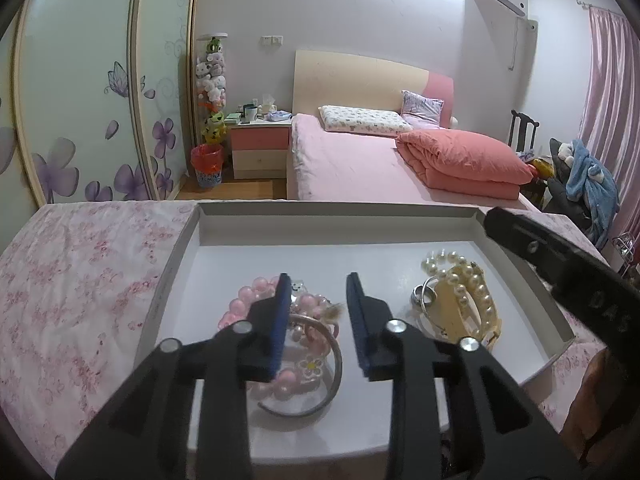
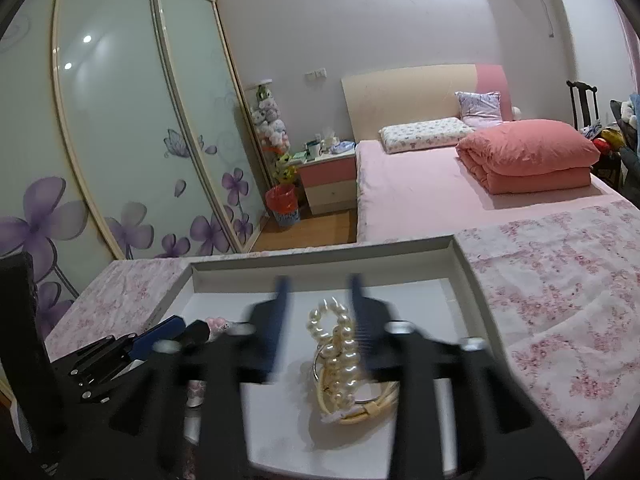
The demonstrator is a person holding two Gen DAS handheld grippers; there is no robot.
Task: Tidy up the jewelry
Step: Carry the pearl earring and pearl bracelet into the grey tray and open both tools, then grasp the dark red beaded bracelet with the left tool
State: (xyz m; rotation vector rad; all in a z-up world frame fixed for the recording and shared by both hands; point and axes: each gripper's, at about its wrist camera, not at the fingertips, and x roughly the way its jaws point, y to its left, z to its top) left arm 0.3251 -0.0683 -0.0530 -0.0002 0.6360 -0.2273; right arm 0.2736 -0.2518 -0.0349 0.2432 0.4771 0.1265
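A shallow white tray (image 1: 340,224) lies on a pink floral cloth. My left gripper (image 1: 318,284) hovers open over a heap of pink bead bracelets (image 1: 248,300), a thin metal bangle (image 1: 334,364) and a small flower charm (image 1: 311,366); nothing sits between its blue pads. To the right in the tray lie a pearl hair clip (image 1: 468,292) and a silver ring (image 1: 424,298). In the right wrist view, my right gripper (image 2: 318,288) is blurred and open above the pearl clip (image 2: 340,344), its pads apart from it.
The floral cloth (image 2: 560,280) covers the surface around the tray (image 2: 320,254). The left gripper's body (image 2: 120,352) enters at the left of the right wrist view. Behind are a pink bed (image 1: 352,168), a nightstand (image 1: 260,144) and wardrobe doors (image 1: 80,100).
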